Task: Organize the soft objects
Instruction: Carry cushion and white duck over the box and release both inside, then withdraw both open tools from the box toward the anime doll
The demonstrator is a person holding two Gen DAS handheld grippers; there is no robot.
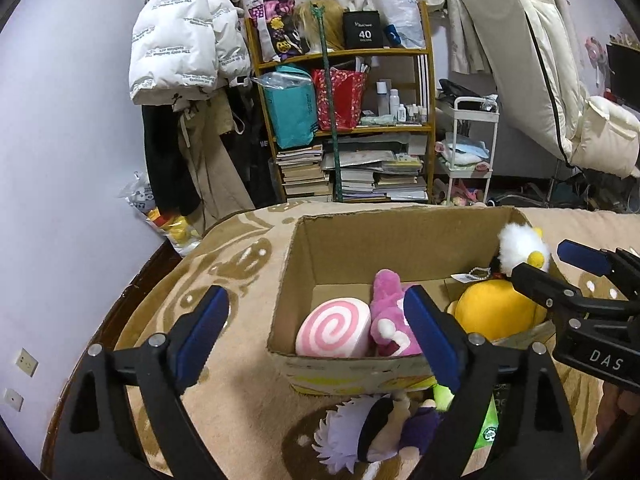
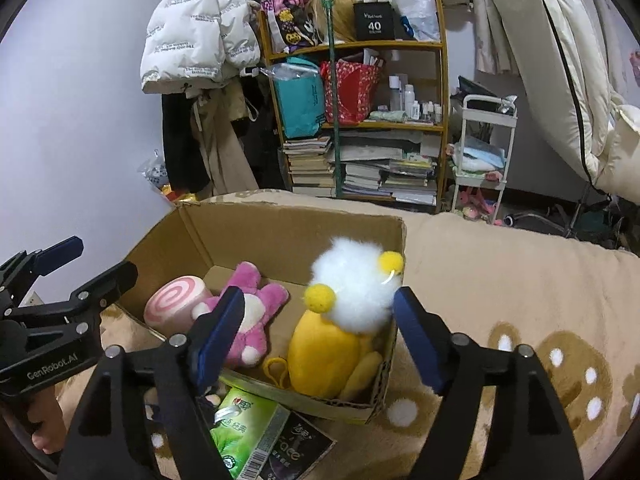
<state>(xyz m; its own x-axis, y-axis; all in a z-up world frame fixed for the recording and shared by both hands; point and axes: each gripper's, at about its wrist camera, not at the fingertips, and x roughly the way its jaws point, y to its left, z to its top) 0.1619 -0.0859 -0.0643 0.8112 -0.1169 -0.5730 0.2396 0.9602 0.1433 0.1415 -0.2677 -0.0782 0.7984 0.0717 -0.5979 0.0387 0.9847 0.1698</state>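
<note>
An open cardboard box [image 1: 320, 240] [image 2: 256, 228] stands on a beige blanket. Inside lie a pink swirl roll plush [image 1: 334, 330] [image 2: 174, 300], a pink bear plush [image 1: 386, 310] [image 2: 256, 312], a yellow plush [image 1: 496, 308] [image 2: 324, 356] and a white fluffy plush with yellow tips [image 1: 520, 248] [image 2: 356, 284] on top of it. A white-haired doll in purple [image 1: 376, 436] lies in front of the box. My left gripper [image 1: 316, 336] is open and empty at the box's near edge. My right gripper [image 2: 320, 332] is open and empty over the box's right end.
A green tissue pack [image 2: 244, 428] and a dark packet [image 2: 296, 452] lie on the blanket [image 2: 500, 280] in front of the box. Behind stand a cluttered wooden shelf [image 1: 344, 120], hanging coats [image 1: 184, 40], a white cart [image 1: 468, 152] and a folded mattress [image 1: 540, 60].
</note>
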